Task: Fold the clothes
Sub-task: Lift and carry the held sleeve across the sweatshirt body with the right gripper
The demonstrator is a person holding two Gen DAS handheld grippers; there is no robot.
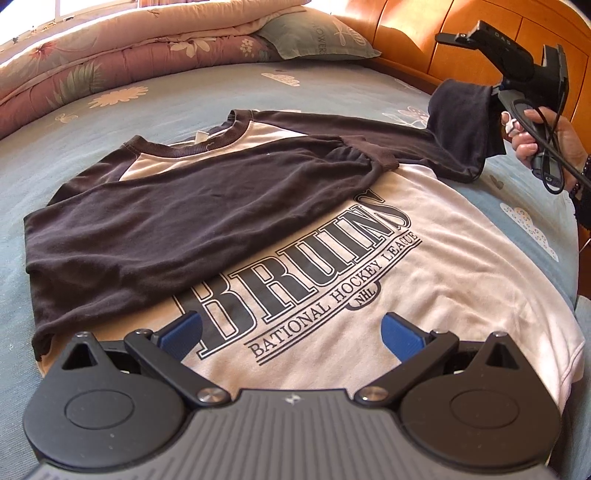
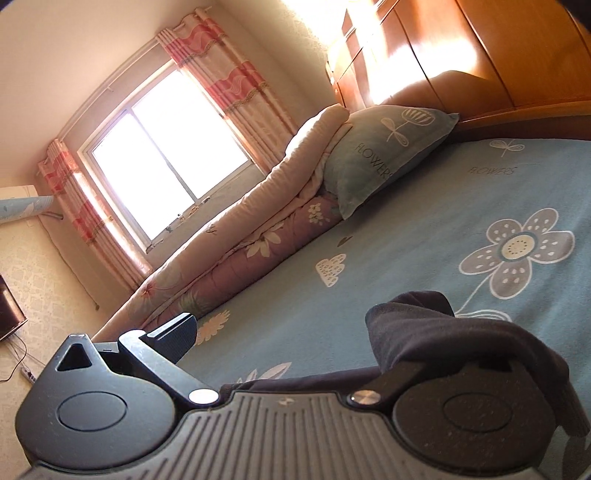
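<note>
On the bed [image 1: 332, 92] lies our shirt [image 1: 461, 258]. Left claw [image 1: 291, 332] gapes empty; right claw [image 2: 295, 332] stands apart, sleeve [image 2: 424, 332] draped over one finger. We should lay it flat across.

A cream long-sleeved shirt with dark brown sleeves [image 1: 424, 258] was spread flat on the blue flower-printed bedsheet [image 1: 332, 88]. One dark sleeve [image 1: 166, 229] was laid across the chest, over the upper part of the printed lettering. The other sleeve [image 1: 461, 125] was raised off the bed at the right and draped over one finger of the right gripper [image 1: 491, 92]. The left gripper [image 1: 291, 328] was positioned above the shirt's lower part. Behind the shirt, a folded floral quilt [image 1: 110, 59] was stacked, with a grey-green printed pillow [image 1: 317, 37] to its right, beside the wooden headboard [image 1: 424, 26].
</note>
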